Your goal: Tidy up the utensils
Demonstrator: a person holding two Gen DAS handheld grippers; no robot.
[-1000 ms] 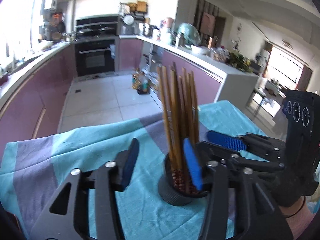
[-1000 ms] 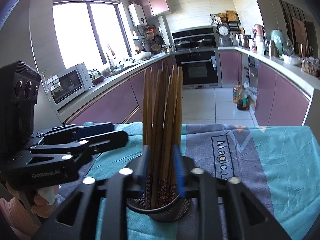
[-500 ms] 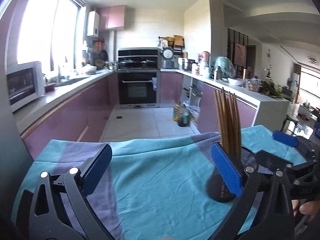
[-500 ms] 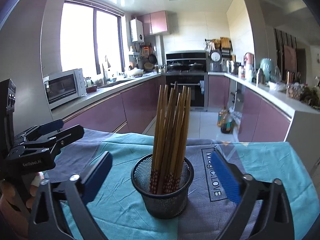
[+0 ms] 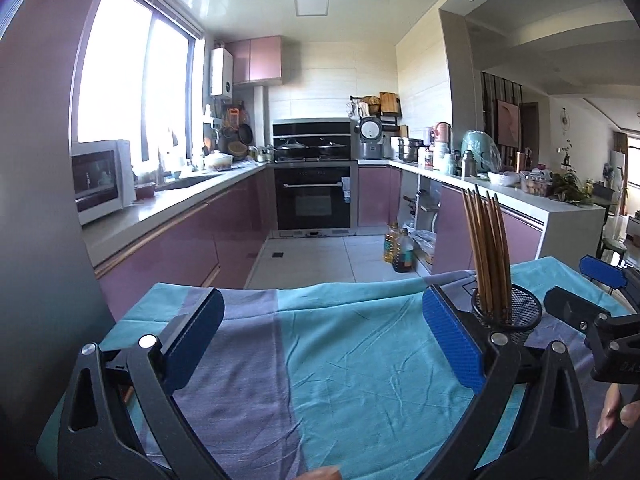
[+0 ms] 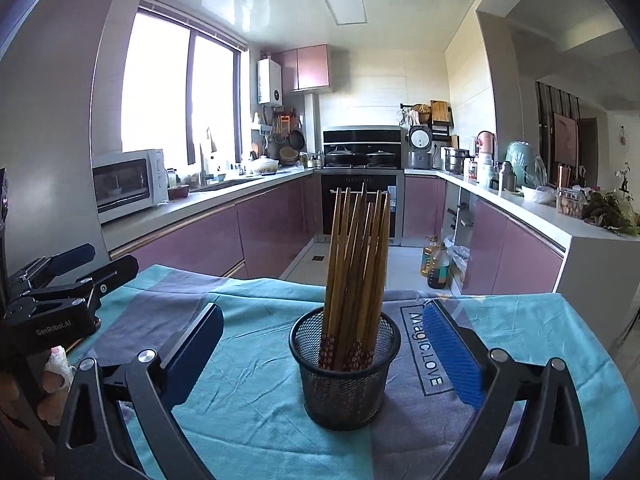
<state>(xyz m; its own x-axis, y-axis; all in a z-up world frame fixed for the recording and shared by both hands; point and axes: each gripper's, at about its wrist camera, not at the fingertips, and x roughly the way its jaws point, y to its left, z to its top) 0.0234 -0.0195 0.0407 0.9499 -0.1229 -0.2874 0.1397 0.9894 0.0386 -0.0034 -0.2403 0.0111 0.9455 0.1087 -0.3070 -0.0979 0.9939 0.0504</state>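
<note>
A black mesh cup stands upright on the teal and grey cloth, holding several wooden chopsticks that lean slightly right. My right gripper is open wide, pulled back, with the cup in front of it and between the lines of its blue pads, untouched. In the left wrist view the cup and chopsticks sit to the right, just beyond the right finger. My left gripper is open over bare cloth, nothing between its fingers. The left gripper also shows at the right view's left edge.
The table's far edge drops to a tiled kitchen floor. Purple cabinets, an oven and a microwave line the room. Oil bottles stand on the floor. A hand holds the left gripper's handle.
Both grippers let go of the chopsticks, opened wide and drew back. The left one swung left, so the cup slid to its right edge.
</note>
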